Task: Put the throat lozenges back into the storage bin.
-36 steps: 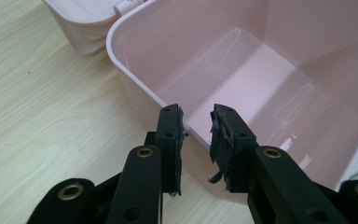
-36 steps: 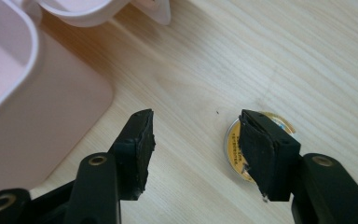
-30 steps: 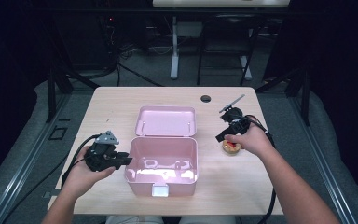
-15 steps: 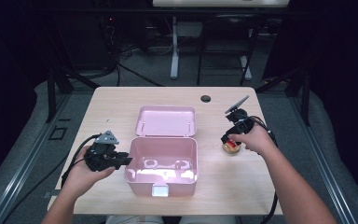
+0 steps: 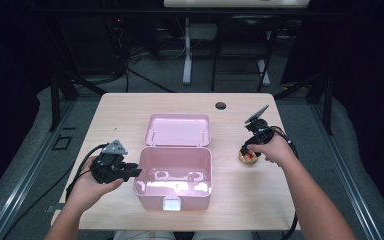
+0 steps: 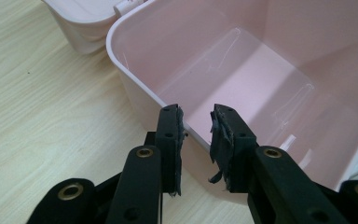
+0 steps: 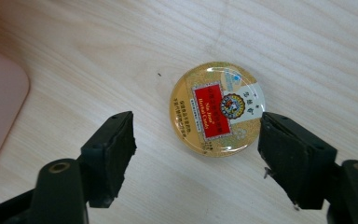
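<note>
An open pink box [image 5: 172,149] stands mid-table, its lid [image 5: 177,130] laid back behind it and nothing that I can see inside. My left gripper [image 5: 135,172] sits at the box's left wall [image 6: 135,79]. Its jaws [image 6: 196,116] straddle the rim with a narrow gap, and the pads do not press on it. To the right, a round gold tin [image 5: 248,157] with a red label [image 7: 216,109] lies flat on the table. My right gripper [image 5: 245,149] hangs over it. Its jaws [image 7: 196,120] have just been opening and stand wide on either side of the tin, apart from it.
The light wooden table [image 5: 130,110] has a small round hole [image 5: 221,105] near its far edge. The box has a white latch [image 5: 171,203] on its front wall. A corner of the pink lid [image 7: 0,107] lies left of the tin. Dark floor, cables and stand legs surround the table.
My right gripper has sunk closer over the tin and its jaws have widened. The left gripper and the box have not moved.
</note>
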Motion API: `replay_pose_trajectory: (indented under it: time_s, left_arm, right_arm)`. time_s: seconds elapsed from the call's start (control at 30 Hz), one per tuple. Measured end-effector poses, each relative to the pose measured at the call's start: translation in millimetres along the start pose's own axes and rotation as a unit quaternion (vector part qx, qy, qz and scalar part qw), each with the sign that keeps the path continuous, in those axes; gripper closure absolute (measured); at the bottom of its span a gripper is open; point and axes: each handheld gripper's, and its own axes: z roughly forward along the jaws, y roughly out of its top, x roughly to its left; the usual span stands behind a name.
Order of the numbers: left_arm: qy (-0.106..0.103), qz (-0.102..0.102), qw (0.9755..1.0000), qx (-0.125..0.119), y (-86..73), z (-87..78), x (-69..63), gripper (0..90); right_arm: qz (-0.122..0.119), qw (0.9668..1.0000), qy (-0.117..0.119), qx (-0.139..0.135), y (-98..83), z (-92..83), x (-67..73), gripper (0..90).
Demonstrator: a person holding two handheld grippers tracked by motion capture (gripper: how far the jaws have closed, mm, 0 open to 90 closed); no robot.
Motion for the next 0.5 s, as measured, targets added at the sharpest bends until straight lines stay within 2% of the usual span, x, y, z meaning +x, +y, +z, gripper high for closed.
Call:
replay_pose_trajectory:
  time_s: [0.17,0.27,0.43,0.47,0.5]
  left_arm:
    - [0.000,0.000,1.0000,-0.001,-0.1,0.1,0.0,72.4]
    - [-0.001,0.001,1.0000,-0.001,-0.2,0.0,0.3,72.3]
    - [-0.001,0.001,1.0000,-0.001,-0.1,0.1,0.3,72.3]
    - [-0.001,0.001,1.0000,-0.001,-0.2,0.1,0.3,72.3]
    - [-0.001,0.001,1.0000,-0.001,-0.2,0.1,0.4,72.3]
  right_arm:
    - [0.012,0.9998,-0.007,0.014,1.6,8.2,-2.7,21.1]
    - [0.011,0.9996,-0.012,0.022,2.9,13.0,-4.8,20.1]
    - [0.029,0.9989,-0.017,0.032,6.1,21.4,-6.8,18.5]
    - [0.024,0.9990,-0.017,0.035,6.8,22.5,-8.3,18.5]
    - [0.029,0.9988,-0.017,0.037,7.2,24.3,-8.8,18.2]
